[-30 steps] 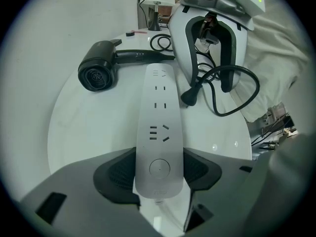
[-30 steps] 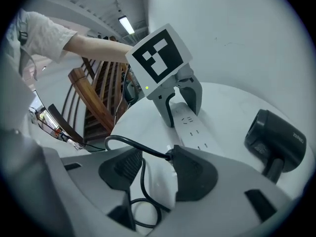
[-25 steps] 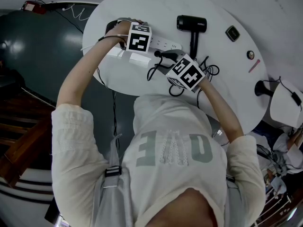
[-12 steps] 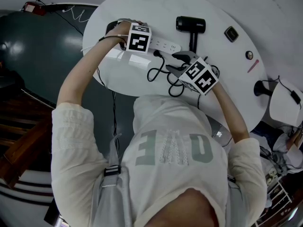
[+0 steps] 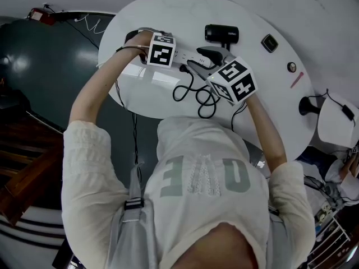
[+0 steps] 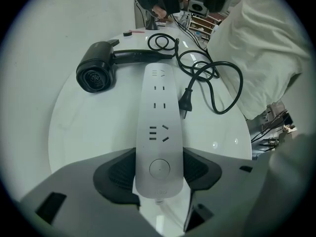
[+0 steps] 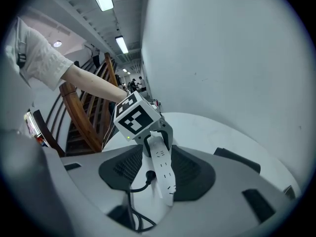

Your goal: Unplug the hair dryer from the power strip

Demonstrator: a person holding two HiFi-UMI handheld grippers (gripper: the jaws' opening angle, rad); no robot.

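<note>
Left gripper (image 6: 159, 169) clamps the smooth white oblong power strip (image 6: 157, 112) between ribbed black pads (image 6: 118, 172), the hair dryer (image 6: 96, 73)'s plug (image 6: 186, 102) lying loose ahead-right; right gripper (image 7: 157, 174) gapes wide.

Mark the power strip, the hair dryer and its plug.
power strip (image 6: 159, 117), left gripper view, white top face.
hair dryer (image 6: 95, 74), left gripper view, black barrel.
plug (image 6: 186, 101), left gripper view, black body.

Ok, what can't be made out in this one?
Left gripper view: the body of the left claw hides what the near end of the power strip connects to.
Head view: the marker cube covers that grip; the small items on the far side of the table are too small to identify.
Right gripper view: the hair dryer falls outside the frame.
</note>
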